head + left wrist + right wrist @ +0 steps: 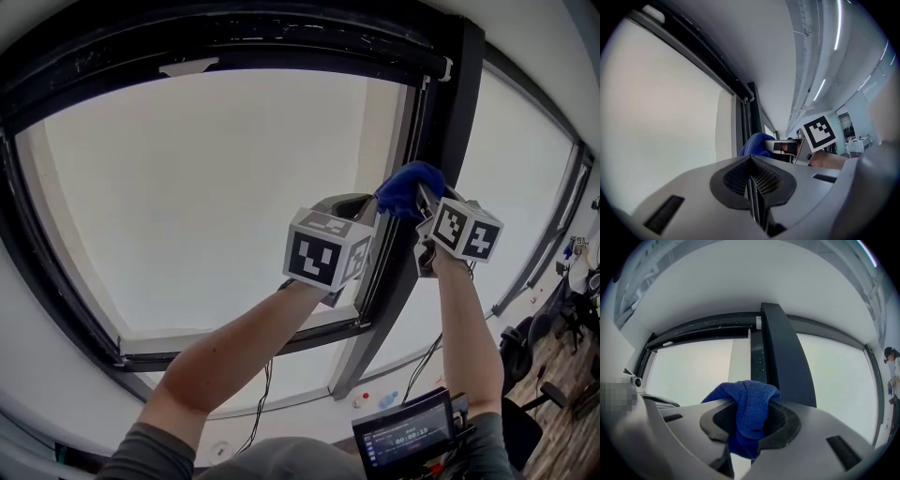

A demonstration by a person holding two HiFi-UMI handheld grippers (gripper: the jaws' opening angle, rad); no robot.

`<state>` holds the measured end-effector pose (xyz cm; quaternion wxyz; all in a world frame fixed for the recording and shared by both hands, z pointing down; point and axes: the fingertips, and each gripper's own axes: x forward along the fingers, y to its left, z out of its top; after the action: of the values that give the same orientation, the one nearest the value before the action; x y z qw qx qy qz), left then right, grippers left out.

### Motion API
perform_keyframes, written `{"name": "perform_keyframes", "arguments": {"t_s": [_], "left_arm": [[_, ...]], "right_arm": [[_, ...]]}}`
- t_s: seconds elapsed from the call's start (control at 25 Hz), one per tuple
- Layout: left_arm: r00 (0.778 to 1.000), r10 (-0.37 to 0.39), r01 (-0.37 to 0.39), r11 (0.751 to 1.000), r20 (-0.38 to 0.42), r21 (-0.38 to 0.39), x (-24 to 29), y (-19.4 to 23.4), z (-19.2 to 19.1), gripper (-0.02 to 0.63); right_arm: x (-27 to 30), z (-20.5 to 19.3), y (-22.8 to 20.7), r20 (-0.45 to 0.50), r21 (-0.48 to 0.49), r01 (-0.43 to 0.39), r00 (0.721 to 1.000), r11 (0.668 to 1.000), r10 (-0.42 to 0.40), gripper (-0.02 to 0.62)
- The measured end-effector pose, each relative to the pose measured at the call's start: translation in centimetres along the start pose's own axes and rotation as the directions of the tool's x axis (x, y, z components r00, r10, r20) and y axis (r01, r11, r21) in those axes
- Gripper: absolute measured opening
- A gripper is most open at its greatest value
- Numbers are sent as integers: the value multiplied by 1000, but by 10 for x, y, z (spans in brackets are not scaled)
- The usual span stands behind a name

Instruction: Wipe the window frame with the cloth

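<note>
Right gripper (751, 427) is clenched on the blue cloth (749, 401), with the bunched end up at the dark frame (783, 362) — I judge I'm mid-wipe. Left gripper (753, 187) is pinched together, empty, just beside. Next I'd draw the cloth along the frame — pressed firmly against it.
</note>
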<state>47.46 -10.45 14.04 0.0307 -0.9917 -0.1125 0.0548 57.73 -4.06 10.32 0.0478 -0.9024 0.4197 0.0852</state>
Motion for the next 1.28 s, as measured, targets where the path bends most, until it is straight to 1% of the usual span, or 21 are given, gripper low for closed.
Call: {"name": "perform_keyframes", "arguments": {"t_s": [0.16, 0.32, 0.48, 0.76, 1.0, 1.12, 1.28], "left_arm": [[999, -15, 15, 1000, 28, 25, 6, 0, 28, 8], [997, -31, 30, 999, 65, 25, 11, 1, 60, 8], [996, -25, 18, 997, 82, 80, 14, 4, 80, 8], [994, -13, 5, 998, 107, 69, 20, 14, 114, 8], [990, -22, 10, 996, 142, 88, 16, 10, 137, 8], [990, -29, 19, 997, 141, 74, 14, 9, 138, 8], [989, -4, -7, 997, 148, 72, 8, 18, 141, 8]], "right_arm": [[8, 32, 1, 42, -11, -9, 999, 1000, 10, 115], [13, 66, 2, 92, -19, -17, 996, 1000, 18, 115], [19, 94, 2, 119, -16, -21, 993, 1000, 22, 115], [27, 132, 2, 139, -24, -25, 990, 999, 28, 117], [23, 181, 5, 234, -27, -27, 972, 999, 32, 115], [27, 188, 4, 243, -14, -33, 969, 999, 35, 117], [26, 186, 3, 259, -8, -40, 965, 999, 41, 117]]}}
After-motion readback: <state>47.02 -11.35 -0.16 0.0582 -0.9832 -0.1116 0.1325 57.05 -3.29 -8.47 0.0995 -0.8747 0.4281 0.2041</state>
